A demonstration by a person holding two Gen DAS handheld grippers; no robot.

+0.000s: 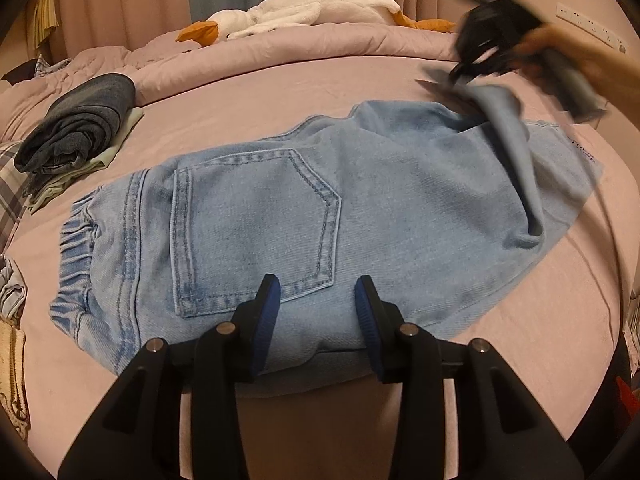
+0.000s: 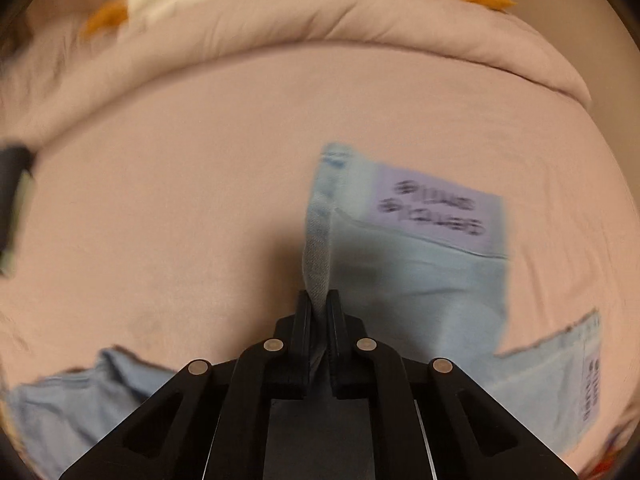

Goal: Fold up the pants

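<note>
Light blue denim pants (image 1: 260,208) lie flat on the pink bed, back pocket up, elastic waistband to the left. My left gripper (image 1: 318,300) sits at their near edge, its blue pads closed on a bunched fold of denim. At the far right a hand holds my right gripper (image 1: 460,74), blurred, which lifts a strip of the leg end off the bed. In the right wrist view that gripper (image 2: 319,300) is shut on a thin ridge of denim, and the pants (image 2: 420,280) hang below it with a printed label (image 2: 436,212) showing.
A stack of folded dark clothes (image 1: 76,128) rests at the back left of the bed. A rolled pink duvet (image 1: 280,48) and a white plush goose (image 1: 304,8) lie along the far side. More clothes (image 1: 12,280) sit at the left edge.
</note>
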